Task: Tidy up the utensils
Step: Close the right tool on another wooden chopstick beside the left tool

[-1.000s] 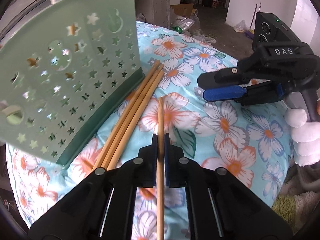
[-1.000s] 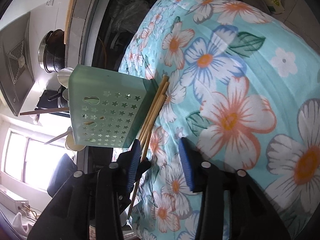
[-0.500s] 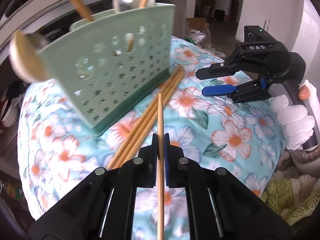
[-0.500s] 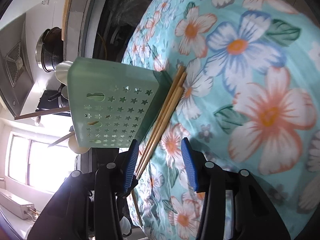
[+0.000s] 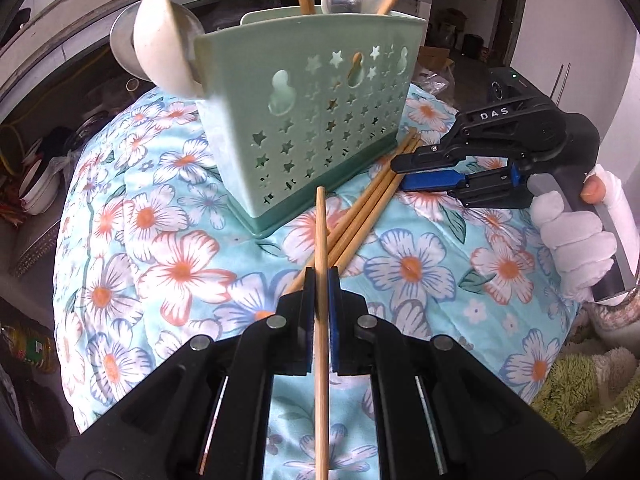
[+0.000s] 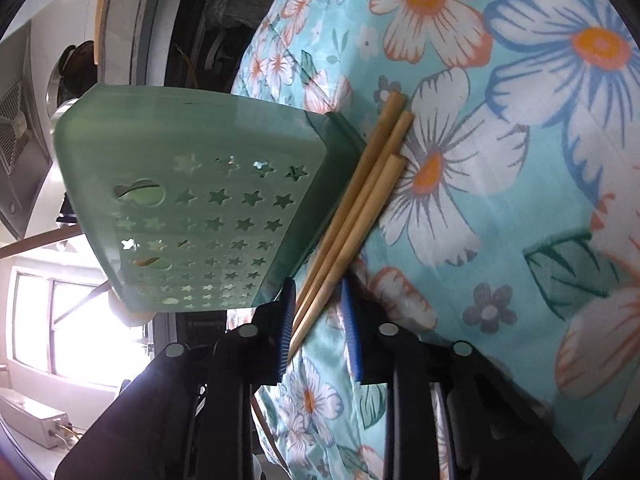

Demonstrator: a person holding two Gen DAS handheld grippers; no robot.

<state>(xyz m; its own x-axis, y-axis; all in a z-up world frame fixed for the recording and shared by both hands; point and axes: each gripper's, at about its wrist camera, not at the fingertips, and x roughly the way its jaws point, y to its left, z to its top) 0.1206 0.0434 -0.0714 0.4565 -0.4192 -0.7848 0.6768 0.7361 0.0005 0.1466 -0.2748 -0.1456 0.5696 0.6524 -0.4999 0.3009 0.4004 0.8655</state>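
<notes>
Pinching chopstick (image 5: pixel 321 236) between left fingers (image 5: pixel 308 292)

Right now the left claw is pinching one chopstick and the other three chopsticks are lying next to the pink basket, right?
Almost. The left claw is pinching one chopstick, and three more chopsticks lie beside the basket, but the basket is green, not pink. Both wrist views show its pale green walls with star-shaped holes.
</notes>
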